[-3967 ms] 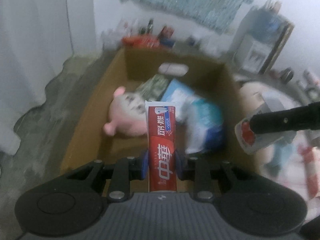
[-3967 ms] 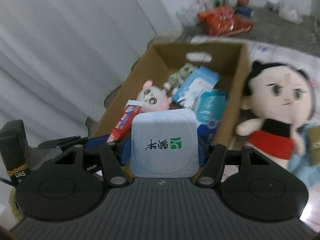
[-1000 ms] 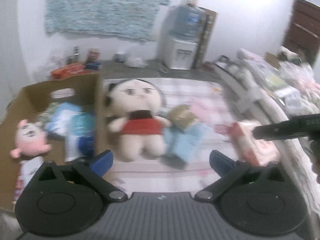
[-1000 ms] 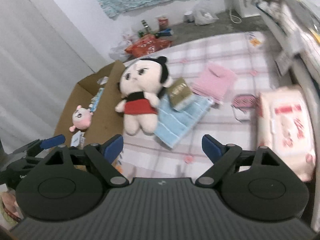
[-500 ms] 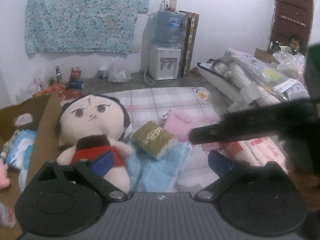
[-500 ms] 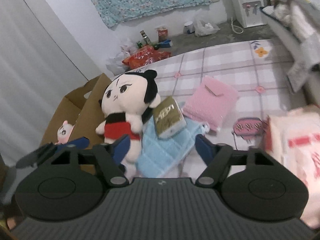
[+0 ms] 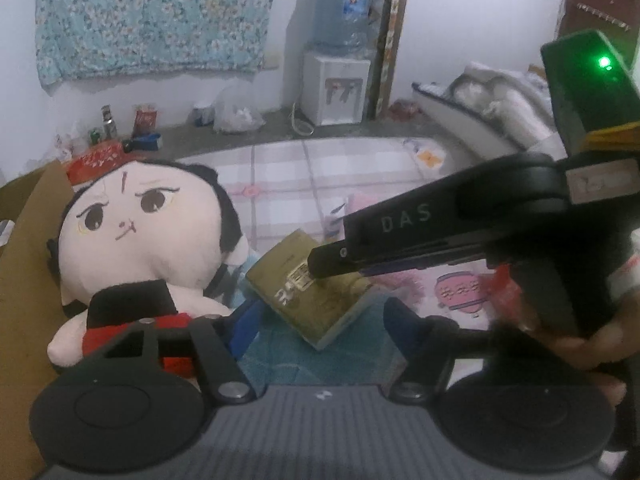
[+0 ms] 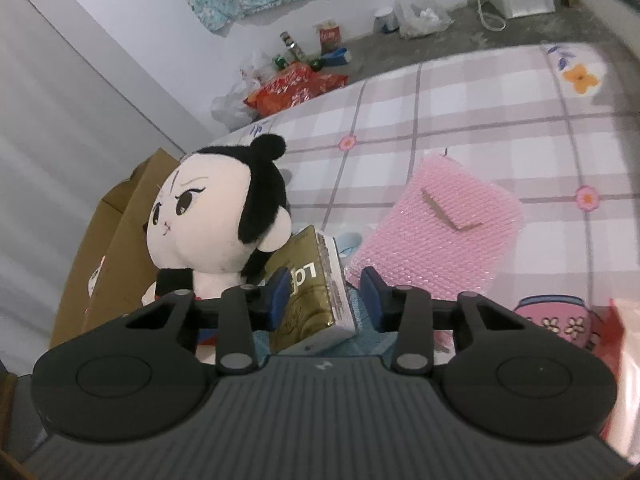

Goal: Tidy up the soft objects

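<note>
Several soft things are left on the checked mat (image 8: 472,92): the doll (image 8: 216,216), blue towel (image 7: 320,356), pink pouch (image 8: 436,228). The gold tissue pack (image 8: 312,292), lying on the towel, is bracketed by the right gripper (image 8: 323,294), jaws just narrowed, contact unclear. The left gripper (image 7: 320,326) is held half-open, empty. The cardboard box (image 8: 116,236) sits beside the doll.

Gold tissue pack (image 8: 310,280) beside plush doll (image 8: 216,216)

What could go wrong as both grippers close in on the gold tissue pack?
Both are closing around the same tissue pack: the right hand-held gripper straddles it while the left hand-held gripper approaches, so they may collide. The doll leans against the pack and may topple. The blue towel underneath could snag.
</note>
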The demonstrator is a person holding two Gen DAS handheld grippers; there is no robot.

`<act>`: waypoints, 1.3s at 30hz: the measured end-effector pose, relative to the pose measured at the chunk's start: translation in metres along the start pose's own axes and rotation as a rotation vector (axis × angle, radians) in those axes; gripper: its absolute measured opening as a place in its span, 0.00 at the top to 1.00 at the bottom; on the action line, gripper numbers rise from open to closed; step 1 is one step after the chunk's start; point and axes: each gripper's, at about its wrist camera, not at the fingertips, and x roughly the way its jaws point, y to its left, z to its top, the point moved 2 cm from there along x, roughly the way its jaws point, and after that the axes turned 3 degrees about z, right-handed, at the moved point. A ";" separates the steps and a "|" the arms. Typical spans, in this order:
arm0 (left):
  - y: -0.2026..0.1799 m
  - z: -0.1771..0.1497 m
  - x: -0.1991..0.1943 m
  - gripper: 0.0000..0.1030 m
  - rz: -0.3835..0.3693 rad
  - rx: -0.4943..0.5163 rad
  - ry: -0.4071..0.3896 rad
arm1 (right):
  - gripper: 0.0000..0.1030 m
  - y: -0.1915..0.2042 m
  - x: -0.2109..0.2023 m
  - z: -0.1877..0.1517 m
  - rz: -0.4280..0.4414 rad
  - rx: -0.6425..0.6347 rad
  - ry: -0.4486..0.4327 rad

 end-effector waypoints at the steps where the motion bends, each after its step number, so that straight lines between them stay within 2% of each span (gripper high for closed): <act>1: 0.002 0.000 0.003 0.37 0.000 -0.006 0.012 | 0.72 -0.001 0.004 0.000 0.007 0.000 0.010; 6: 0.007 -0.002 0.010 0.43 -0.045 -0.040 0.056 | 0.75 0.002 0.013 -0.003 0.038 -0.005 0.047; 12: -0.004 -0.008 -0.008 0.43 -0.105 -0.009 0.041 | 0.76 0.006 0.000 -0.014 0.052 0.014 0.080; 23: -0.009 -0.057 -0.049 0.42 -0.211 0.019 0.106 | 0.79 0.002 -0.037 -0.076 0.074 0.112 0.156; 26: -0.007 -0.062 -0.056 0.32 -0.192 0.038 0.098 | 0.79 -0.002 -0.051 -0.096 0.083 0.151 0.156; 28: -0.007 -0.059 -0.057 0.20 -0.152 0.051 0.081 | 0.77 -0.006 -0.063 -0.103 0.083 0.173 0.128; 32: -0.006 -0.047 -0.046 0.15 -0.155 0.004 0.105 | 0.76 -0.010 -0.085 -0.102 0.057 0.177 0.050; 35: -0.011 -0.042 -0.031 0.11 -0.166 -0.001 0.141 | 0.70 -0.010 -0.095 -0.091 0.019 0.140 0.005; 37: -0.016 -0.042 -0.020 0.11 -0.144 0.012 0.173 | 0.53 -0.009 -0.099 -0.079 -0.011 0.103 -0.021; 38: -0.018 -0.043 -0.014 0.12 -0.131 0.021 0.182 | 0.48 -0.010 -0.100 -0.073 -0.031 0.086 -0.034; 39: -0.020 -0.044 -0.011 0.16 -0.123 0.029 0.187 | 0.40 -0.009 -0.101 -0.067 -0.051 0.066 -0.049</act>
